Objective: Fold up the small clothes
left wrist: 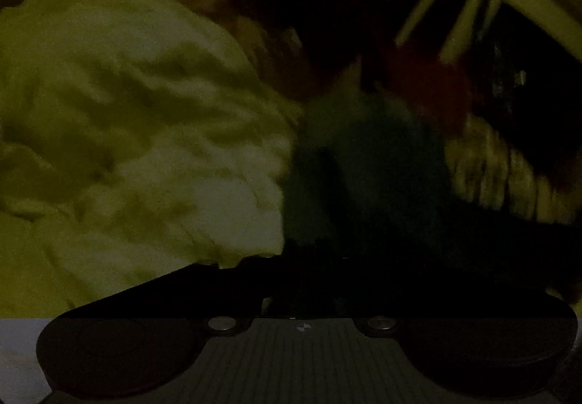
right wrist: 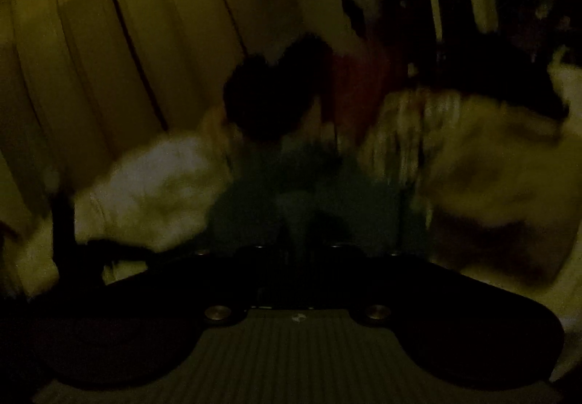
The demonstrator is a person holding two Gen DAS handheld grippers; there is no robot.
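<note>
Green garment (left wrist: 363, 163) lies blurred and crumpled beside pale cloth (left wrist: 127, 120).

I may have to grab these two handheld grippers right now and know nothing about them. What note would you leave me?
Both views are dark and blurred.
Left gripper: jaws lost in the dark, state unclear.
Right gripper: same.
Clothes: a pale garment bunched at left, a dark green one straight ahead, a striped one at right, something red behind.
Done: nothing looks folded.
Left: all of the folding. Check your grip first.
</note>
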